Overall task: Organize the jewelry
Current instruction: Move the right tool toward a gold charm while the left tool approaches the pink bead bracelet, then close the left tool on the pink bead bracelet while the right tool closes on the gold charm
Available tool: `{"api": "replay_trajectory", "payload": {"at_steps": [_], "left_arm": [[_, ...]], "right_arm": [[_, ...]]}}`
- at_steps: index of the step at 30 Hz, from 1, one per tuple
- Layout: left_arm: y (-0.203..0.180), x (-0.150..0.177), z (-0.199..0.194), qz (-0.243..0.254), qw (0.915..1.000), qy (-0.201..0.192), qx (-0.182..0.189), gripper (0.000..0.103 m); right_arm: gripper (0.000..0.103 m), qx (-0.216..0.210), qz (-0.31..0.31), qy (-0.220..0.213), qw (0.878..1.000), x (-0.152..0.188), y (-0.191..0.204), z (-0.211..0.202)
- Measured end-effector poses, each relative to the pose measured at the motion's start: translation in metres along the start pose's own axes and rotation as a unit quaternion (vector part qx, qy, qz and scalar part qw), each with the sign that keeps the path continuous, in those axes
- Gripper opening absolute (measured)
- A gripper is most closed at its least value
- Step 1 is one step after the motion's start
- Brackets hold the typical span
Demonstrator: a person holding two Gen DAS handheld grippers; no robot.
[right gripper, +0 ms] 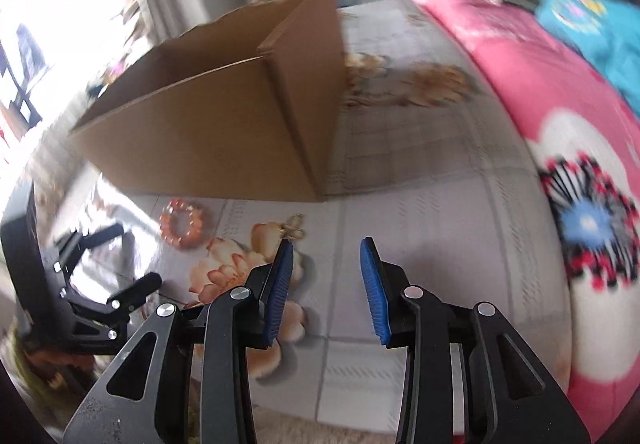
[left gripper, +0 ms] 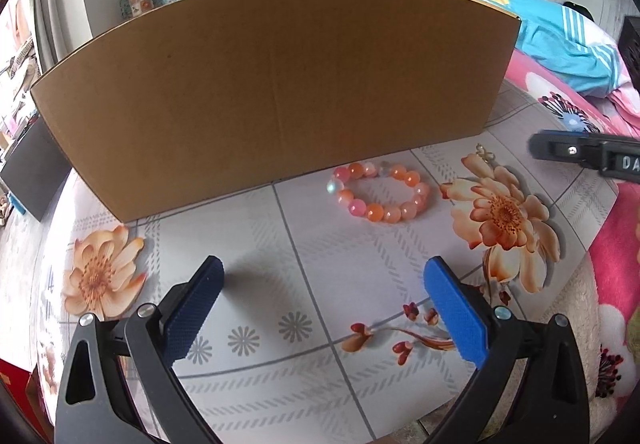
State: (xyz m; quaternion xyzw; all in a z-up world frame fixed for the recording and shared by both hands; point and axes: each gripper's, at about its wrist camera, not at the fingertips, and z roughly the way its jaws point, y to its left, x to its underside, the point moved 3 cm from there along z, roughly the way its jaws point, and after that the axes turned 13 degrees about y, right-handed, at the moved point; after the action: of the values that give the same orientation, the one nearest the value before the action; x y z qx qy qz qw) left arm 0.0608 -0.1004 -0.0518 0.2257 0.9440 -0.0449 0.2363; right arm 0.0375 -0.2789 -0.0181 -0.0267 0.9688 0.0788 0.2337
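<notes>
Nearest the left wrist camera, the left claw (left gripper: 322, 280) stood wide open and empty, its blue pads (left gripper: 454, 314) hovering over the flower-printed worktop (left gripper: 312, 364). Ahead of it and slightly to its right lay the beaded bracelet (left gripper: 380, 191), a flat ring of orange and pink beads with no real long axis, just short of the tall wall of the cardboard box (left gripper: 272, 83). Farther right of the claw a small gold trinket (left gripper: 485, 153) lay on the worktop, near the tip of the right claw (left gripper: 560, 149). In the right wrist view, blurred by motion, the right claw (right gripper: 326, 248) was partly open and held nothing. The gold trinket (right gripper: 295, 228) sat just ahead of its left finger, the bracelet (right gripper: 183, 224) well off to its left, near the left claw (right gripper: 134, 262). The left claw seemed nearer the bracelet, with open worktop between; the box wall close behind it would likely call for care.
</notes>
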Motion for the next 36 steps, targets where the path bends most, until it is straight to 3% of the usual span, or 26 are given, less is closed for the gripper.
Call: {"api": "replay_trajectory", "payload": {"at_steps": [7,13,19,23,30,36], "left_arm": [[-0.004,-0.002,0.002,0.006,1.0000,-0.004,0.003,0.099],[-0.007,-0.004,0.003,0.016,0.9998,-0.007,0.008,0.099],[-0.009,-0.005,0.005,0.018,0.9997,-0.011,0.009,0.099],[-0.007,-0.004,0.004,0.018,0.9997,-0.012,0.009,0.099],[-0.005,-0.001,0.001,0.024,0.9995,-0.013,0.017,0.098],[-0.012,-0.002,-0.022,0.049,0.9965,-0.058,0.035,0.081]], "right_arm": [[0.032,0.034,-0.134,0.020,0.990,-0.015,0.032,0.017],[0.028,0.047,-0.202,0.055,0.977,-0.023,0.036,0.031],[0.012,0.021,-0.203,0.090,0.975,-0.033,0.033,0.041],[0.010,0.029,-0.198,0.093,0.975,-0.034,0.035,0.041],[0.010,0.003,-0.144,0.085,0.986,-0.035,0.030,0.032],[0.010,-0.012,-0.099,0.060,0.993,-0.022,0.019,0.010]]}}
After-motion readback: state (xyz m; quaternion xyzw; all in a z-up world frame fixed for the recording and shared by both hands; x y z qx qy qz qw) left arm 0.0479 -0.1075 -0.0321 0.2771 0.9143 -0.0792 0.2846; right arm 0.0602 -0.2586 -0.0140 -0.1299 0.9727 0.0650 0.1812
